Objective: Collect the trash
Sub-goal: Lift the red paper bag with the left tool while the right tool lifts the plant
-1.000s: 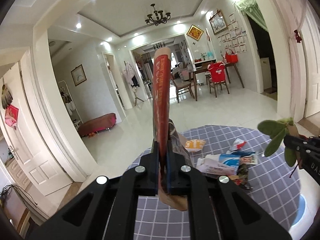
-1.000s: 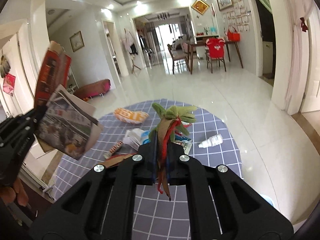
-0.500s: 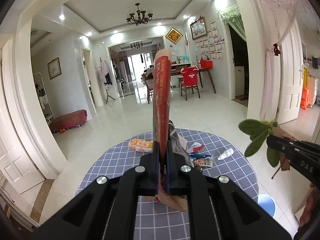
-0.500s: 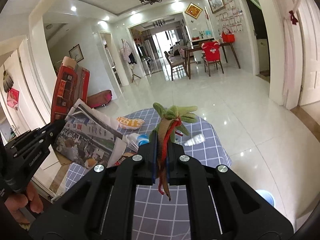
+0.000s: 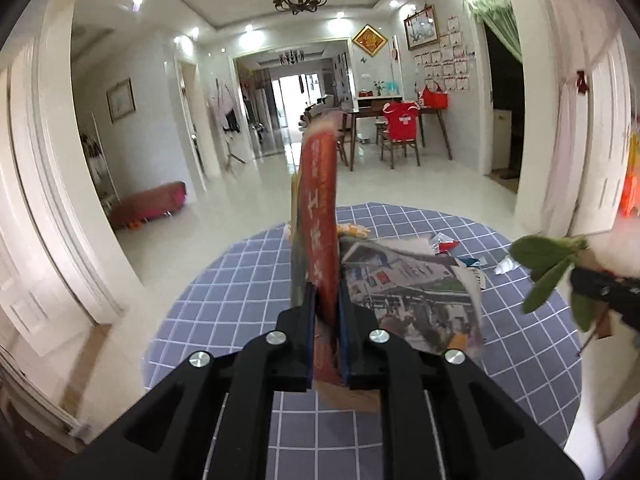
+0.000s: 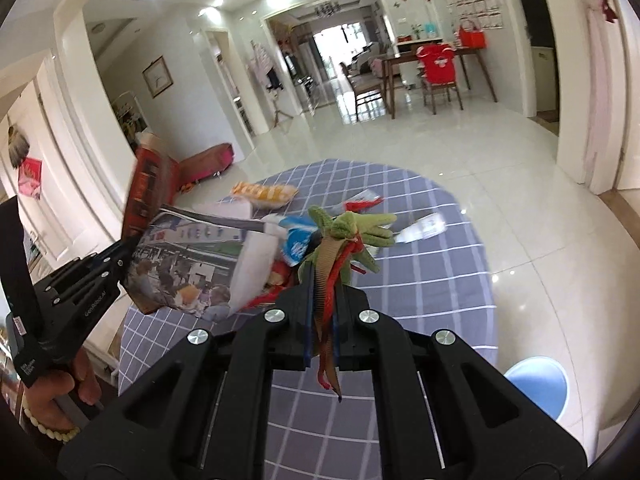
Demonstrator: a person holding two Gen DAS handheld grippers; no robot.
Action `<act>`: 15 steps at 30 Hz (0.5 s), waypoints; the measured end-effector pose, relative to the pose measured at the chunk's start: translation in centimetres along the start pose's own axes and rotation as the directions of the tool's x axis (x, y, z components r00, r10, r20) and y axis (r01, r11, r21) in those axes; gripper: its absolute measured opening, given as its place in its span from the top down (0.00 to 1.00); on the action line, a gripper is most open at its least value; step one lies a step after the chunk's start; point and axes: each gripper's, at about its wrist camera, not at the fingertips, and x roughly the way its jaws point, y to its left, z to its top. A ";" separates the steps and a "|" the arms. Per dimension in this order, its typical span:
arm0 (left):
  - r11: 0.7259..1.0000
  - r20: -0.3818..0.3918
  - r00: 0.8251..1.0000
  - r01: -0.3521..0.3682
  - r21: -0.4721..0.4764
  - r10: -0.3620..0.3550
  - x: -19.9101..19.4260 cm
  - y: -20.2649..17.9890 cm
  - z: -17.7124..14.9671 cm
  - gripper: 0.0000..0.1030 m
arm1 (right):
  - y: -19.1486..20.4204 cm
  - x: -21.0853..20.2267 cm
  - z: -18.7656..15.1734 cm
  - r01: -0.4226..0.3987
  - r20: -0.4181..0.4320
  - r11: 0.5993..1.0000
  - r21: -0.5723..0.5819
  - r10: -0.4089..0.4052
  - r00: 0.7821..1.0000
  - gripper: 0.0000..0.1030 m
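I'm gripping a red cardboard packet point(image 5: 320, 216) in my left tongs point(image 5: 324, 320), standing upright in the centre of the left wrist frame, with a printed newspaper sheet point(image 5: 408, 300) bunched alongside it and fanning out to the right; the jaws have just been easing apart a little, yet the pads are pressing on the packet, so I'm reading it as grasped. My right tongs point(image 6: 322, 320) are clenched on the red and tan ribbon stem of a fake leafy sprig point(image 6: 352, 232), leaves sticking up in the middle of the right wrist frame. The remaining trash is lying on the checked worktop point(image 6: 440, 280): an orange snack wrapper point(image 6: 264, 192) at upper centre, a white and blue wrapper point(image 6: 294, 240) just behind the sprig, a small white bottle point(image 6: 424, 228) to the right. A blue bin point(image 6: 536, 384) is showing at lower right on the floor, probably where everything is going. Handling guess: packet is light and stiffish, flat, so pinching low on the face is working; the newspaper is floppy and could be slipping out; sprig is soft and feather-light, stem is the place to hold. The wrappers look crinkly and slick, so I'm judging a raised edge the best spot to pinch.
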 end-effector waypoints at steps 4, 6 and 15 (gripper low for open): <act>0.998 -0.011 0.998 0.065 -0.004 -0.065 0.6 1.1 -0.3 0.86 | 1.5 1.5 0.2 -0.015 -0.015 1.000 -0.017 0.015 1.000 0.93; 0.999 -0.044 0.998 0.054 -0.001 -0.054 1.6 1.4 -0.9 0.85 | 2.1 2.1 -0.2 -0.021 -0.024 0.999 -0.028 0.021 1.000 0.93; 0.995 -0.164 0.982 0.089 -0.055 -0.097 4.7 2.0 -4.4 0.43 | 3.7 3.6 -2.2 -0.018 -0.057 0.998 -0.066 0.014 0.998 0.93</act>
